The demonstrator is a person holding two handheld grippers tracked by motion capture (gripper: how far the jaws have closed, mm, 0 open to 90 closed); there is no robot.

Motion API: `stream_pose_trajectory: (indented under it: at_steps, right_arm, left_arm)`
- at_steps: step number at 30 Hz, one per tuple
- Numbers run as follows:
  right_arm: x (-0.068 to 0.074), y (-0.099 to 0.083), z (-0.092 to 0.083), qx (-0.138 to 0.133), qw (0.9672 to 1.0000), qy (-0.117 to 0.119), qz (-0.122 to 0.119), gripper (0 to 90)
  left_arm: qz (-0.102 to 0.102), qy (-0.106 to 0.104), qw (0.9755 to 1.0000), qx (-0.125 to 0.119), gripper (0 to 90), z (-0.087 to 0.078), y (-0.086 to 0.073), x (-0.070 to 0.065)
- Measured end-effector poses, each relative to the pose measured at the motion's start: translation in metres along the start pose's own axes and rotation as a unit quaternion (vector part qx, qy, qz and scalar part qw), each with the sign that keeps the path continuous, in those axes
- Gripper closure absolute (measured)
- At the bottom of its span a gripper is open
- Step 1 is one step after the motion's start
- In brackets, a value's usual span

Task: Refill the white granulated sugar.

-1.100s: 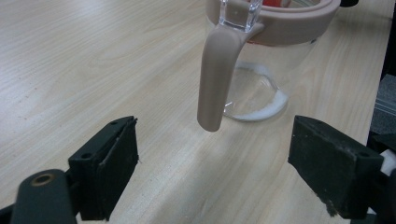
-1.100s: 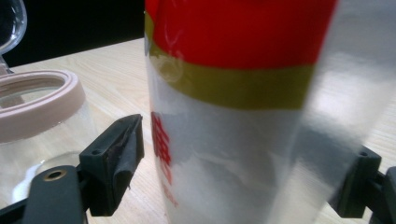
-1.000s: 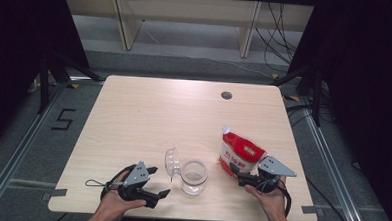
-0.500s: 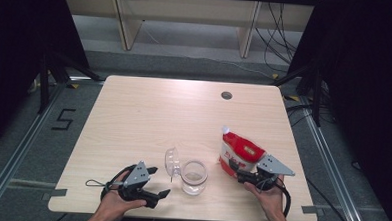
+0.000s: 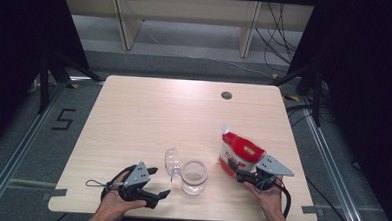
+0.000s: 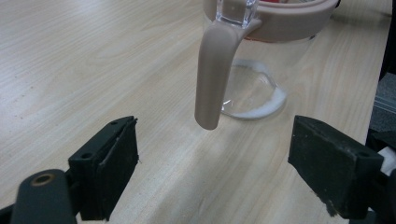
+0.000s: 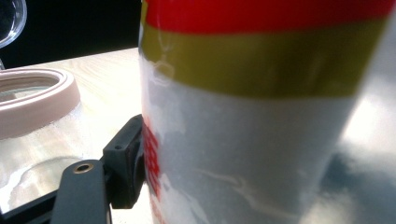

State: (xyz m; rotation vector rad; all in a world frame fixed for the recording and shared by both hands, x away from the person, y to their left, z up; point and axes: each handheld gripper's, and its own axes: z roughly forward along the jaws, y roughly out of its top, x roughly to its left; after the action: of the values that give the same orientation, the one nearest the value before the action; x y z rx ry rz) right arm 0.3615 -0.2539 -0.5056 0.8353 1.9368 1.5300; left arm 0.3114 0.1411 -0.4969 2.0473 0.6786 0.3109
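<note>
The right gripper had just been closing its jaws around the red-and-white pouch at the table's near right, one pad against it. A lower, squarer hold would've kept it from buckling. The left gripper gaped empty beside the glass jar, its flipped lid crowding the pour.

Your right hand-held gripper has just been closing its jaws on the pouch. The pouch is between them, and the left pad now touches its side. The rest of the scene looks the same as before.
</note>
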Motion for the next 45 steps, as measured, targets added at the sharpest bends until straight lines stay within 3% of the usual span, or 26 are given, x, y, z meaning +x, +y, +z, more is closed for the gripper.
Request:
stream_pose_trajectory:
  at_steps: [3, 4, 5, 6, 8, 9, 10, 13, 14, 18, 19, 21, 22, 26, 28, 29, 30, 33, 34, 37, 39, 41, 42, 43, 44, 45]
  right_arm:
    - [0.002, -0.001, -0.001, 0.007, 0.9999, 0.002, 0.008, 29.9]
    - [0.001, -0.001, 0.001, -0.003, 0.9999, 0.012, 0.010, 29.9]
    - [0.000, -0.002, 0.002, -0.009, 0.9999, 0.007, 0.002, 29.8]
    - [0.001, -0.003, 0.003, -0.003, 0.9997, 0.019, 0.017, 29.8]
    - [0.001, -0.003, 0.003, -0.002, 0.9999, 0.012, 0.010, 29.7]
    - [0.002, -0.004, 0.004, -0.002, 0.9997, 0.004, 0.024, 29.5]
    - [0.000, -0.003, 0.005, 0.003, 0.9996, 0.023, 0.015, 29.3]
    - [-0.002, -0.004, 0.005, 0.004, 0.9999, 0.010, 0.005, 28.9]
    - [-0.001, -0.005, 0.006, 0.004, 0.9997, 0.014, 0.017, 28.9]
    - [0.000, -0.006, 0.005, 0.007, 0.9996, 0.018, 0.019, 32.1]
    - [0.002, -0.006, 0.006, -0.007, 0.9993, 0.023, 0.028, 33.1]
    - [-0.001, -0.006, 0.006, 0.003, 0.9995, 0.028, 0.011, 41.3]
    - [0.001, -0.005, 0.007, -0.011, 0.9993, 0.034, 0.006, 43.7]
    - [0.001, -0.004, 0.006, -0.005, 0.9994, 0.033, 0.002, 44.9]
    - [0.003, -0.003, 0.005, 0.000, 0.9995, 0.029, 0.012, 45.6]
    - [0.004, -0.003, 0.004, 0.017, 0.9993, 0.030, 0.013, 45.9]
    - [0.002, -0.003, 0.006, 0.013, 0.9995, 0.030, -0.001, 46.2]
    - [0.006, -0.002, 0.004, 0.012, 0.9990, 0.035, 0.025, 46.7]
    - [0.004, -0.002, 0.004, 0.015, 0.9991, 0.038, 0.011, 46.8]
    - [0.007, -0.002, 0.003, 0.018, 0.9991, 0.032, 0.021, 47.2]
    - [0.006, -0.002, 0.004, 0.010, 0.9995, 0.027, 0.015, 47.4]
    - [0.006, -0.002, 0.002, 0.017, 0.9995, 0.023, 0.013, 47.6]
    - [0.003, -0.001, 0.003, 0.018, 0.9993, 0.033, -0.003, 47.7]
    - [0.009, 0.000, 0.002, 0.013, 0.9993, 0.028, 0.022, 47.8]
    - [0.009, 0.000, 0.002, 0.013, 0.9993, 0.028, 0.022, 47.8]
    - [0.007, 0.001, 0.002, 0.021, 0.9993, 0.030, 0.002, 47.9]
  left_arm:
    - [0.002, 0.001, 1.0000, 0.003, 15.4, 0.000, 0.000, 0.000]
    - [0.001, 0.003, 1.0000, 0.002, 15.4, 0.000, 0.000, 0.000]
    - [-0.005, 0.001, 1.0000, -0.003, 15.4, 0.000, 0.000, -0.001]
    - [-0.005, 0.001, 1.0000, -0.003, 15.4, 0.000, 0.000, -0.001]
    - [0.001, 0.003, 1.0000, 0.002, 15.3, -0.001, 0.000, 0.000]
    - [0.001, 0.003, 1.0000, 0.002, 15.4, -0.001, 0.000, 0.000]
    - [-0.012, -0.001, 0.9999, -0.010, 15.3, 0.000, 0.000, -0.002]
    - [0.002, 0.006, 1.0000, 0.003, 15.4, -0.001, 0.000, 0.000]
    - [0.001, 0.005, 1.0000, -0.001, 15.4, -0.001, 0.000, 0.001]
    - [0.002, 0.006, 1.0000, 0.003, 15.4, -0.001, 0.000, 0.000]
    - [-0.008, 0.000, 0.9999, -0.007, 15.4, 0.000, 0.000, -0.001]
    - [-0.005, -0.002, 1.0000, -0.007, 15.3, 0.000, 0.000, -0.001]
    - [-0.007, -0.004, 0.9999, -0.007, 15.4, -0.001, 0.000, -0.001]
    - [-0.004, -0.003, 1.0000, -0.005, 15.3, -0.001, 0.000, 0.000]
    - [-0.008, -0.005, 0.9999, -0.008, 15.4, -0.001, 0.000, -0.001]
    - [-0.007, -0.006, 0.9999, -0.007, 15.4, -0.001, 0.000, -0.001]
    - [-0.007, -0.001, 1.0000, -0.007, 15.4, -0.001, 0.000, -0.001]
    - [-0.007, -0.006, 0.9999, -0.007, 15.4, -0.001, 0.000, -0.001]
    - [-0.006, -0.006, 0.9999, -0.007, 15.4, -0.001, 0.000, -0.001]
    - [-0.004, -0.008, 0.9999, -0.005, 15.4, -0.001, 0.001, 0.000]
    - [0.011, -0.005, 0.9999, -0.007, 15.4, -0.001, 0.001, 0.001]
    - [0.010, -0.006, 0.9999, -0.006, 15.5, -0.001, 0.001, 0.001]
    - [0.011, -0.007, 0.9999, -0.005, 15.5, -0.001, 0.001, 0.001]
    - [-0.004, -0.008, 0.9999, -0.006, 15.6, -0.001, 0.000, -0.002]
    - [-0.004, -0.008, 0.9999, -0.006, 15.6, -0.001, 0.000, -0.002]
    - [-0.002, -0.008, 0.9999, -0.006, 15.6, -0.001, 0.001, -0.001]
